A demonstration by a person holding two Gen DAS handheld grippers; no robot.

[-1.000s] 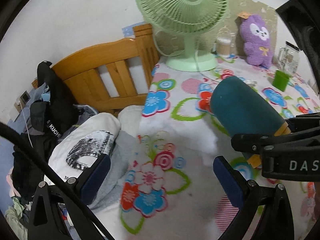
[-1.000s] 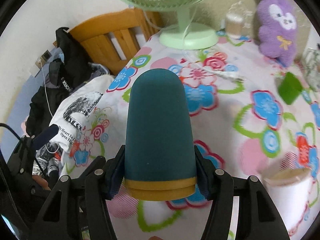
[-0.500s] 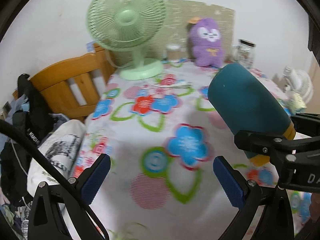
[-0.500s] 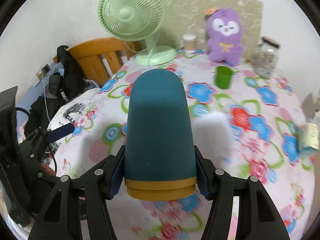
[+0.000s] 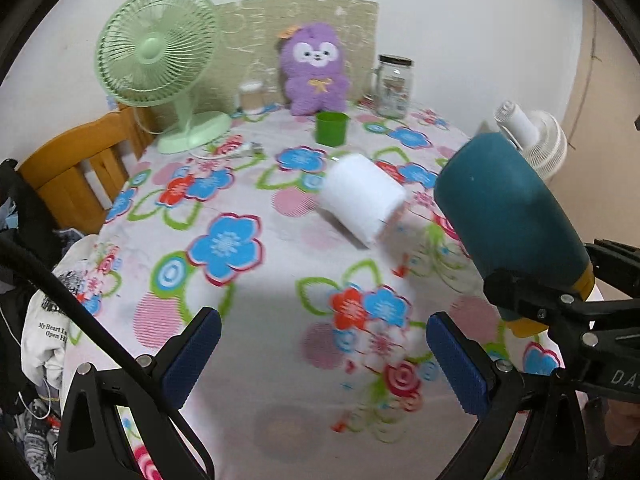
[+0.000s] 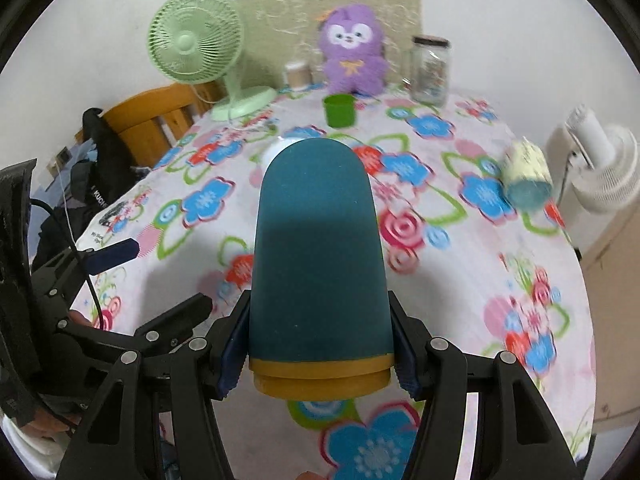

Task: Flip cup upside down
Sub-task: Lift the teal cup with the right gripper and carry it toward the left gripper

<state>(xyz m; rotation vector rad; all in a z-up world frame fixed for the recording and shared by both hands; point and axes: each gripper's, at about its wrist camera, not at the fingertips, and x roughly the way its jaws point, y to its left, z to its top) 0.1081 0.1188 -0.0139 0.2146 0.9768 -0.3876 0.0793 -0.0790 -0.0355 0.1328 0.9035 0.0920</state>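
My right gripper (image 6: 318,356) is shut on a teal cup with a mustard band at its base end (image 6: 318,264); the cup points away from me, held above the flowered tablecloth. The same cup (image 5: 508,212) shows at the right of the left wrist view. My left gripper (image 5: 320,356) is open and empty, low over the near part of the table, left of the right gripper. A white cup (image 5: 362,196) lies on its side mid-table; only its top edge shows behind the teal cup in the right wrist view.
A green cup (image 6: 339,110) stands upright at the back, before a purple plush toy (image 6: 352,50) and a glass jar (image 6: 430,70). A green fan (image 5: 160,64) stands back left. A pale yellow cup (image 6: 526,178) lies at the right edge. Wooden chair (image 5: 76,160) left.
Both grippers have swung right and pulled back from the table's left edge; the view now takes in the whole table. The teal cup stays clamped in the right gripper.
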